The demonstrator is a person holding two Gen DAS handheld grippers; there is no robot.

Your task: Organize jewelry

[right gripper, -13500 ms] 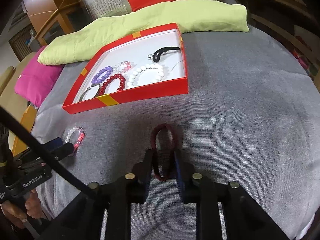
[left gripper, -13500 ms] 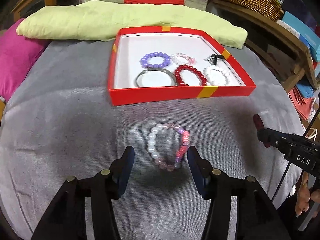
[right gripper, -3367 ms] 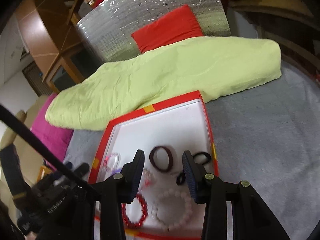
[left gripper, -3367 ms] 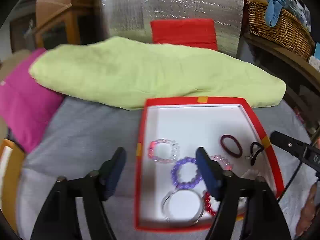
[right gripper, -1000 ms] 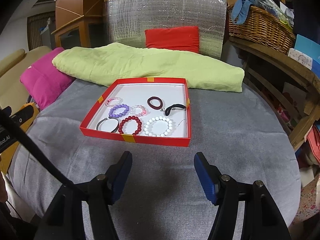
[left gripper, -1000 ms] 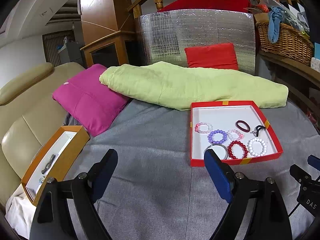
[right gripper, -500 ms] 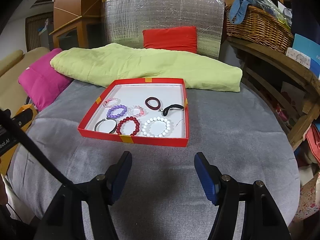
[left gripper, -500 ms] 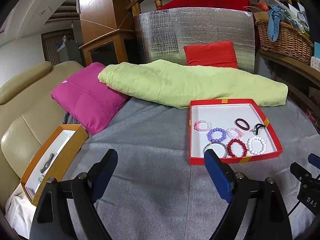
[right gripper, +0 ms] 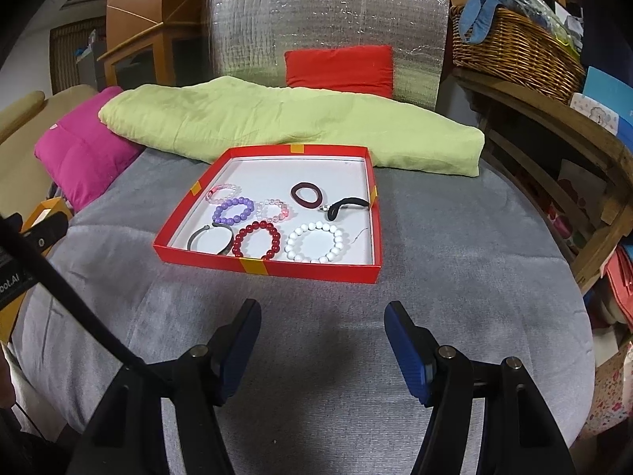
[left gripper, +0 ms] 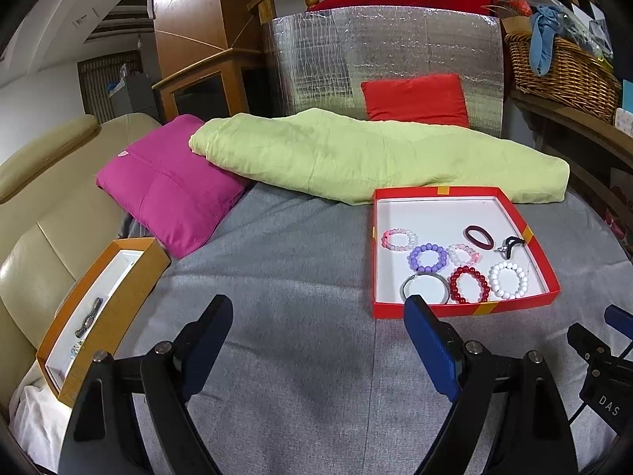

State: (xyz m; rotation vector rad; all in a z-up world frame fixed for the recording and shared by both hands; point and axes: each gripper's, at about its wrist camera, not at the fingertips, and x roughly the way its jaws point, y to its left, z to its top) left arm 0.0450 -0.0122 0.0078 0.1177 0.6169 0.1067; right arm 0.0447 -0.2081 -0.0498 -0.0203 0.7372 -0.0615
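Shallow red cardboard tray point(right gripper: 277, 267) with a white floor and yellow tape marks, resting on the grey fabric surface point(right gripper: 455, 277) just above centre in the right wrist view and at centre right in the left wrist view. Inside it, all the jewelry: pale pink beaded bracelet point(right gripper: 222, 192) at the upper left of the tray, purple beaded bracelet point(right gripper: 233, 209) just below it, small clear-and-pink beaded bracelet point(right gripper: 273, 209) near the middle, dark maroon elastic band point(right gripper: 305, 194) toward the upper right, black loop with a small silver piece point(right gripper: 348, 205) beside the right wall. Along the near wall, from left to right: grey open bangle point(right gripper: 209, 239), dark red beaded bracelet point(right gripper: 256, 244), white beaded bracelet point(right gripper: 315, 243). Left gripper point(left gripper: 316, 340) at the bottom of the left wrist view, blue-padded jaws spread wide, nothing between them but grey fabric, right fingertip overlapping the tray's near left corner in the picture. Right gripper point(right gripper: 322, 340) at the bottom of the right wrist view, jaws likewise apart and empty, well short of the tray. Behind the tray, a long lime-green cushion point(left gripper: 356, 154); to its left, a magenta pillow point(left gripper: 170, 194). At lower left of the left wrist view, a narrow orange box point(left gripper: 130, 293) with a white lining, small dark items inside, too small to tell.
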